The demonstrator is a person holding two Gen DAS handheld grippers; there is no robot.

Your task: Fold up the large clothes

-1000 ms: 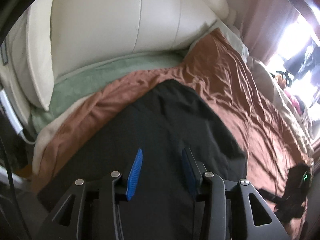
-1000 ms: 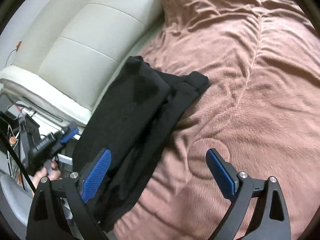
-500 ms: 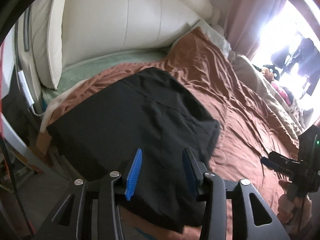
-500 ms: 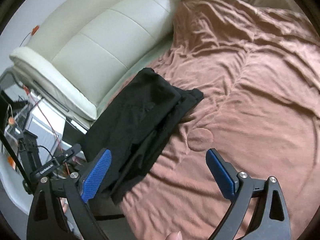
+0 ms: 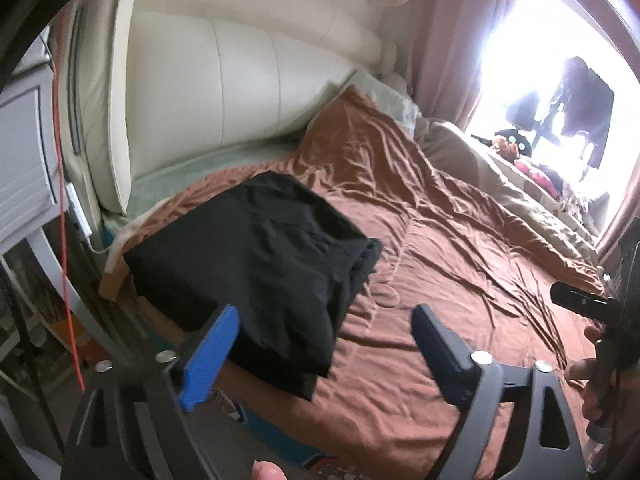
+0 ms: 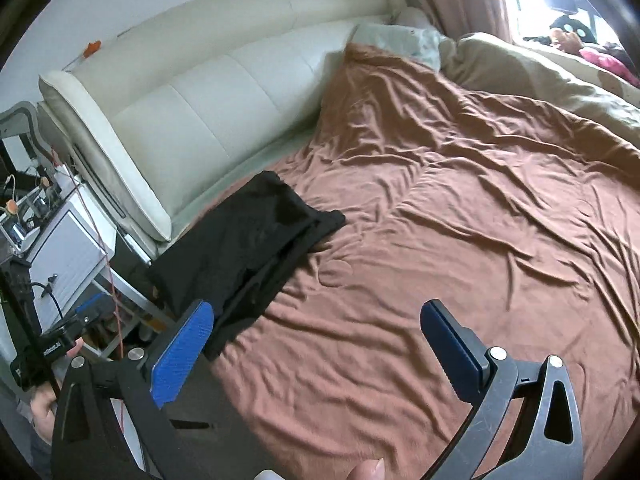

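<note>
A folded black garment (image 5: 260, 264) lies in a flat rectangle on the brown bedsheet (image 5: 460, 248) near the bed's head corner; it also shows in the right wrist view (image 6: 256, 244). My left gripper (image 5: 324, 344) is open and empty, held back above the garment's near edge. My right gripper (image 6: 316, 344) is open and empty, above the sheet (image 6: 460, 220) to the right of the garment. The right gripper's body (image 5: 592, 304) shows at the left view's right edge, and the left gripper's body (image 6: 52, 348) at the right view's left edge.
A cream padded headboard (image 5: 240, 80) runs behind the garment. A white bedside unit (image 6: 64, 248) with a red cord stands off the bed's corner. A beige duvet (image 6: 540, 68) and pillows lie at the far side by a bright window (image 5: 560, 60) and pink curtains.
Both grippers have pulled back and up from the garment, so more of the bed shows. My left gripper's jaws have opened wide. The garment lies still, folded.
</note>
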